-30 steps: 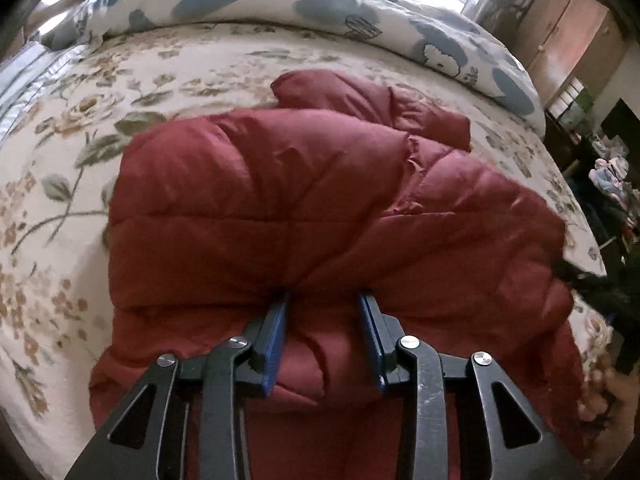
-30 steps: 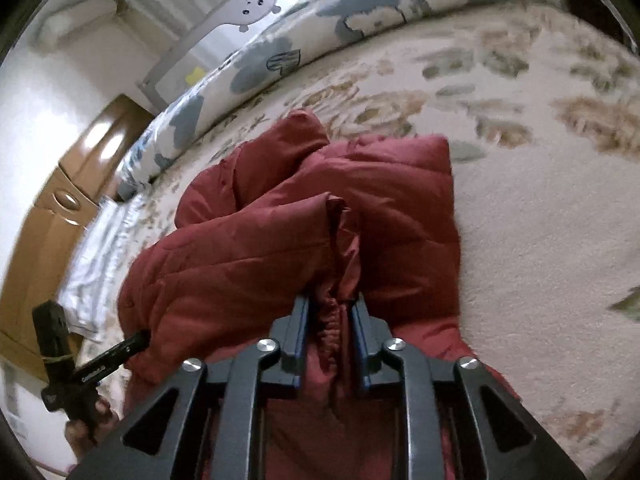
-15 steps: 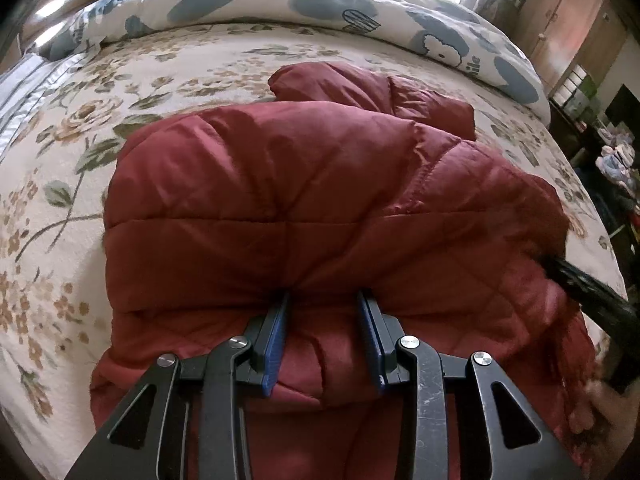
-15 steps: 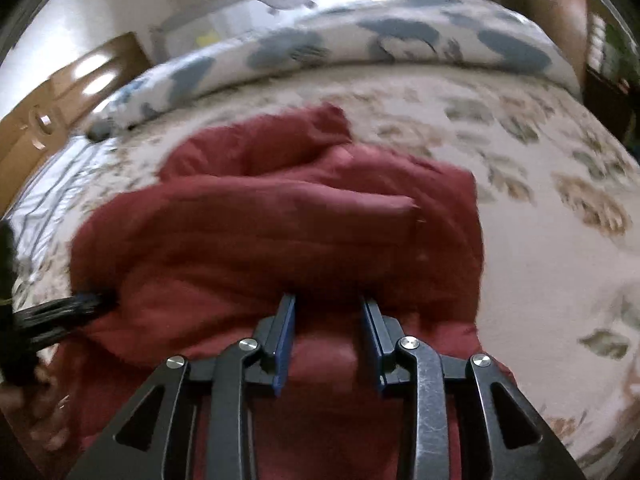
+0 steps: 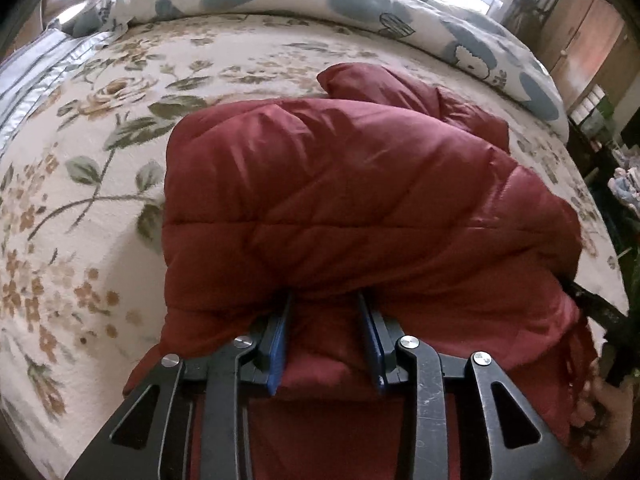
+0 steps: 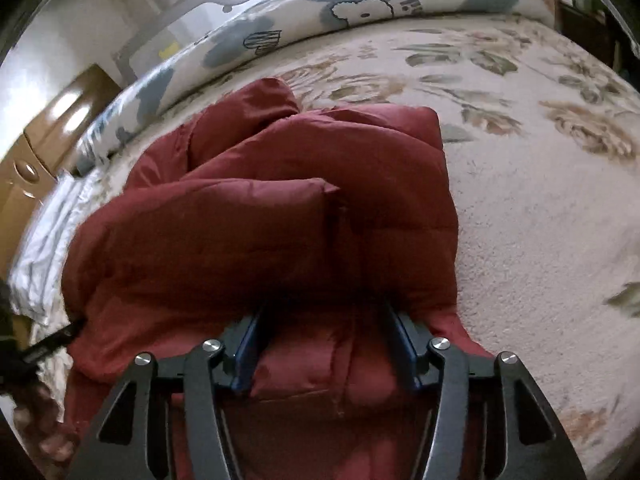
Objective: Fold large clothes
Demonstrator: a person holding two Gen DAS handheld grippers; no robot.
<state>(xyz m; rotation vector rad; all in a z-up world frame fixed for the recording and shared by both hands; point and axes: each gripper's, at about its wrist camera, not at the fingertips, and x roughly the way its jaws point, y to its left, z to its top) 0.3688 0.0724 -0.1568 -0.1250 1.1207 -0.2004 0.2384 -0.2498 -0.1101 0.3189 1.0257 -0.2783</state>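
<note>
Red puffer jacket (image 5: 360,208) lies folded at frame centre on floral bedspread (image 5: 80,200). Left gripper (image 5: 326,312) clenched on jacket's near fold, lower centre. Right gripper (image 6: 324,316) jaws just opening, spread apart; fabric between them, pads not pressing. Patterned duvet (image 6: 360,4) along upper edge.

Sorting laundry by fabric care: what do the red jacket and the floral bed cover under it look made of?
Red puffer jacket: looks like a thin synthetic shell, nylon or polyester, with a slight sheen, quilted stitch lines and puffy filling.
Floral bed cover: looks like a matte, fuzzy plush or fleece; its surface shows a nubby pile. Exact fibres cannot be told.
</note>
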